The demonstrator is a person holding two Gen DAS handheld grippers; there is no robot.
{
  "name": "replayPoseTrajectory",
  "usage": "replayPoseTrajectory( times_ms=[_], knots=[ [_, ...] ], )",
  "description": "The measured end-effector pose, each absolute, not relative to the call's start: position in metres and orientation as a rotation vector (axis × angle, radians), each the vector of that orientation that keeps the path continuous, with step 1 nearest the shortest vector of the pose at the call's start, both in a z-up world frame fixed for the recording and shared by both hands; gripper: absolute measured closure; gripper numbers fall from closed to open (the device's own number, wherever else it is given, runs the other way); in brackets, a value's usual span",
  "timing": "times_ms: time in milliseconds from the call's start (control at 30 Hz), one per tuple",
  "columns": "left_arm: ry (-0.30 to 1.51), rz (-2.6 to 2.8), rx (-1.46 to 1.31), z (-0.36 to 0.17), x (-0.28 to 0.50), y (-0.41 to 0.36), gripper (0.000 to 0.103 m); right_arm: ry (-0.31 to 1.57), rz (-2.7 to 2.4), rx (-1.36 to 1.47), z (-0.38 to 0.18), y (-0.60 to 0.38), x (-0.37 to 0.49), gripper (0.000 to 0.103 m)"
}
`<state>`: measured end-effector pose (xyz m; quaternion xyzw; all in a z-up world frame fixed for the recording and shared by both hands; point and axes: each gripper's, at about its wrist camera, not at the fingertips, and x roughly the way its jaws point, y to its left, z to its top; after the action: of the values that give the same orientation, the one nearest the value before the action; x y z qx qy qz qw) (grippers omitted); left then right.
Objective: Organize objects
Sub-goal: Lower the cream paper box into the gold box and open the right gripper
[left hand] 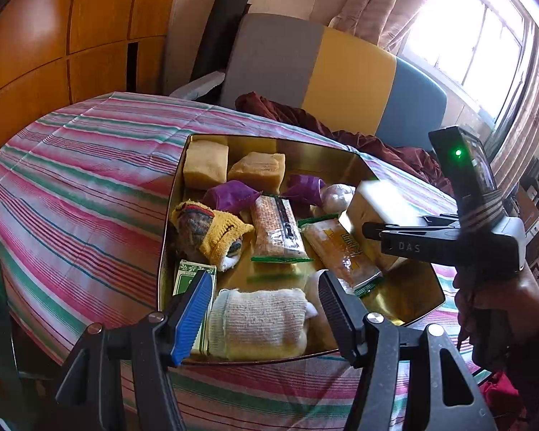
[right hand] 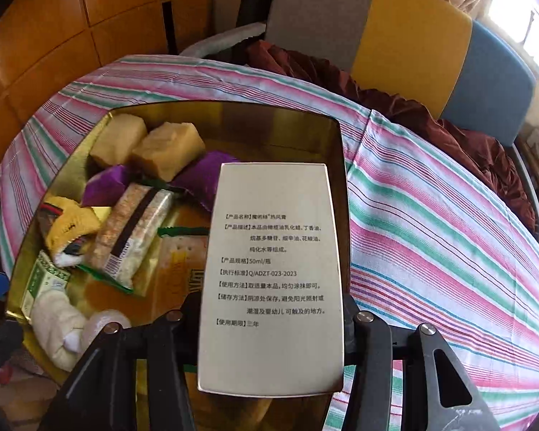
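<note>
My right hand-held gripper (right hand: 271, 327) clamps a white carton (right hand: 269, 276) over the gold tin (left hand: 172, 194) on the striped bed (left hand: 75, 194). Left hand-held gripper (left hand: 266, 309) hangs unclenched above a rolled cloth (left hand: 258, 319). Risk: the carton lands on the biscuit packets (left hand: 276, 230), tilts, and slides out over the rim
</note>
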<state>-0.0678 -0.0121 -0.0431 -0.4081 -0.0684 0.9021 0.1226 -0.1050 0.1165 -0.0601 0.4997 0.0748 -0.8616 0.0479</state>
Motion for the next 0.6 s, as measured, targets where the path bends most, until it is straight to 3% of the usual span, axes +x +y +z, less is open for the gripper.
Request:
replayPoseTrajectory(
  times_ms=[167,433,600],
  knots=[
    [-0.194,2.639,-1.201,-0.044,-0.068,-0.012,0.040,0.296,-2.650,1.483,-0.063,0.112,-0.102,0.039],
    [-0.166,2.686,-1.197,-0.041,-0.069,-0.012,0.040,0.240,-2.653,1.458,-0.059,0.115,-0.093,0.034],
    [-0.100,2.757,-1.195,-0.034,-0.068,-0.009,0.040,0.227,-2.672,1.380,-0.049,0.114,-0.079,0.021]
  ],
)
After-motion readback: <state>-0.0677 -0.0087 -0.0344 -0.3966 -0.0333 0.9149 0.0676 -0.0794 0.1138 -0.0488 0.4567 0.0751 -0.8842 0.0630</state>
